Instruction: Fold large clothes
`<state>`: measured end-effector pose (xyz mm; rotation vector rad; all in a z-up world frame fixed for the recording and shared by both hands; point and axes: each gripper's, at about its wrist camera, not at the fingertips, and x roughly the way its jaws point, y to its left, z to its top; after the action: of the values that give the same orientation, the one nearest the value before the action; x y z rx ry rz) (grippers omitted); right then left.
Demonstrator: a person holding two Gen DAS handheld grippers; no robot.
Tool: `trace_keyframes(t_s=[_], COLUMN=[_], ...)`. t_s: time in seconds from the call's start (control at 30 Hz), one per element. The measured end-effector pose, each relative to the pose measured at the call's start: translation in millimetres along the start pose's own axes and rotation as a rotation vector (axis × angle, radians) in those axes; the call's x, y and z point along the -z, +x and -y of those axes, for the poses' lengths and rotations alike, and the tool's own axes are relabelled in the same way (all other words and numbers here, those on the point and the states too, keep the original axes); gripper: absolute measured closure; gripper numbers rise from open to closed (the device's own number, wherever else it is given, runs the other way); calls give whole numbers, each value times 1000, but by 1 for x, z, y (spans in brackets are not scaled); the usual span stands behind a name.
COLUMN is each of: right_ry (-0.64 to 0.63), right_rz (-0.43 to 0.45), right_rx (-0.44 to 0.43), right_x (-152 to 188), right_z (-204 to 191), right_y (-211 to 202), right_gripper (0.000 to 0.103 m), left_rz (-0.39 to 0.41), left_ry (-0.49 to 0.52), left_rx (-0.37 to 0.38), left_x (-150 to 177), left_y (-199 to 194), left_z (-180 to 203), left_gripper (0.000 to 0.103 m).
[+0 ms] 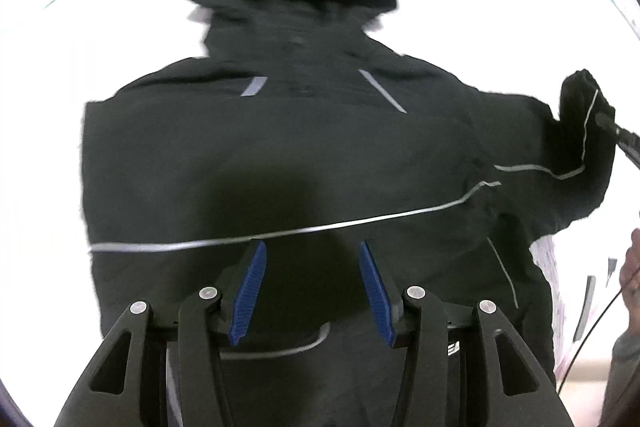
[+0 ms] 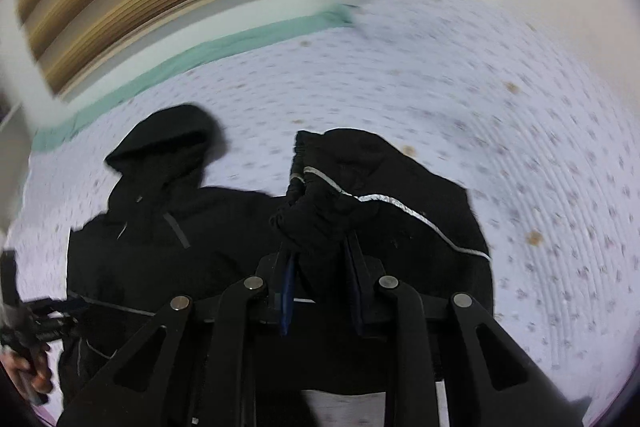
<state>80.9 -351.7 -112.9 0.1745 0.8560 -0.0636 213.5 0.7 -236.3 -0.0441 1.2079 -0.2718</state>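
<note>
While folding: I work a black jacket [image 1: 280, 147] on the bed [image 2: 520, 147].
Right gripper [image 2: 320, 247]: pinching the sleeve [image 2: 360, 195], ready to fold inward.
Left gripper [image 1: 312, 255]: spread, empty.

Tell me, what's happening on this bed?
A person with a gripper in each hand is folding a black hooded jacket spread on a patterned bedsheet. The right gripper is shut on the bunched sleeve, lifted off the sheet. The left gripper hangs open above the jacket's body, holding nothing.
</note>
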Motion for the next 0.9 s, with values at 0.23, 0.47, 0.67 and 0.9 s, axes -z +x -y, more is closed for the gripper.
trace_keyframes(t_s=[0.23,0.47,0.67,0.9], right_ry=[-128,-361,-437,-383], right_rz=[-51,-196,-328,-520], right_rx=[-143,-360,-386,-372], right_x=[20,65,100,130], right_z=[-121,-267,-327,-341], right_y=[1,21,80,159], right_gripper=[79,79,79,63], left_rz=[57,70,61,34], left_ry=[-128,-208,-262,-325], left_rx=[-12,-5,-2,47], left_x=[25,44,60,61], left_y=[-30,-34,-30,-15], left_z=[-54,-86,-116,-141], left_gripper=[53,53,53,53])
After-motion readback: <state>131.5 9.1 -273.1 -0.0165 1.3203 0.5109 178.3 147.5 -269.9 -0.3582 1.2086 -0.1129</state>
